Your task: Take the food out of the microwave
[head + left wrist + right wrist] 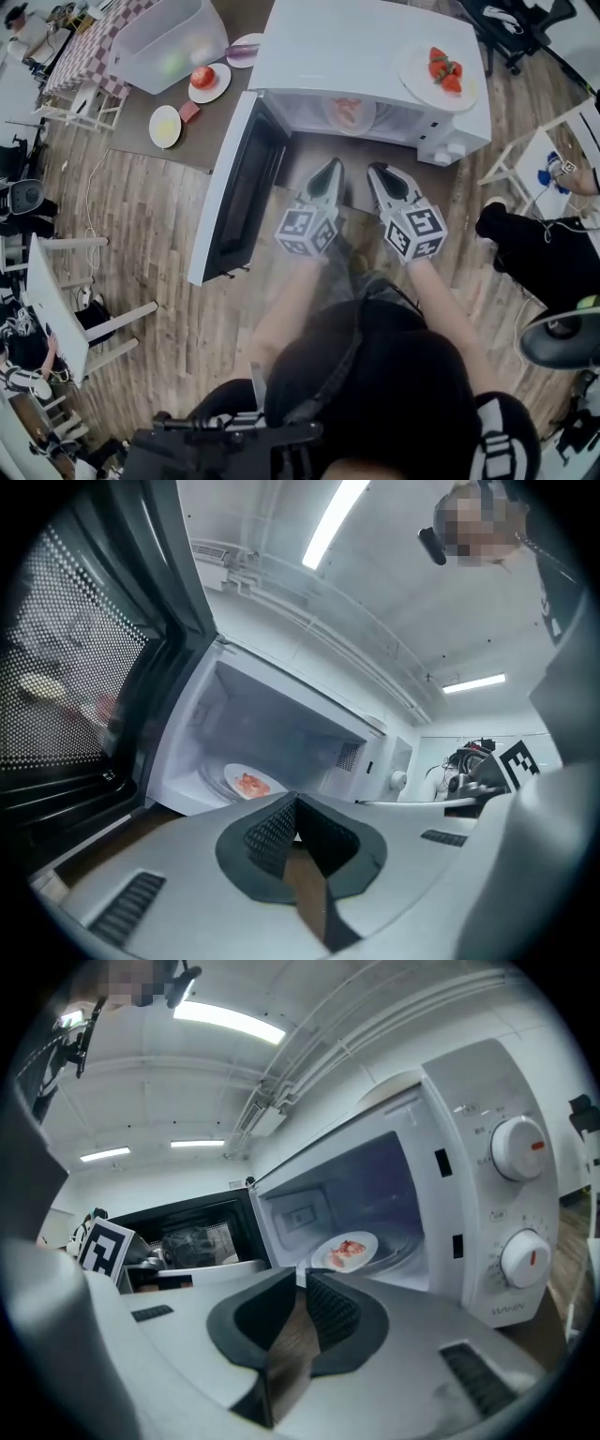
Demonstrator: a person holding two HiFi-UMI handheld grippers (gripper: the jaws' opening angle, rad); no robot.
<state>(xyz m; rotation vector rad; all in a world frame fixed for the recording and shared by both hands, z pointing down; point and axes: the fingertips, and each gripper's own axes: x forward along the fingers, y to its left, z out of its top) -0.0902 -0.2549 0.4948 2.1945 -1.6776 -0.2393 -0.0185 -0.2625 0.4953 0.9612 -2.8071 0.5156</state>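
Observation:
A white microwave (361,52) stands with its door (234,187) swung wide to the left. Inside it a white plate with red food (350,112) rests on the turntable; the same plate shows in the left gripper view (248,782) and in the right gripper view (350,1251). Both grippers hang side by side just in front of the opening, pointing at it. My left gripper (330,169) (296,801) is shut and empty. The jaws of my right gripper (380,172) (302,1277) stand a narrow slit apart with nothing between them.
On the microwave's top lies another plate of red food (439,73). The brown table at back left carries a clear plastic tub (169,37), a plate with a tomato (208,82) and a plate with something yellow (165,127). The microwave's knobs (520,1147) sit to the right of the opening.

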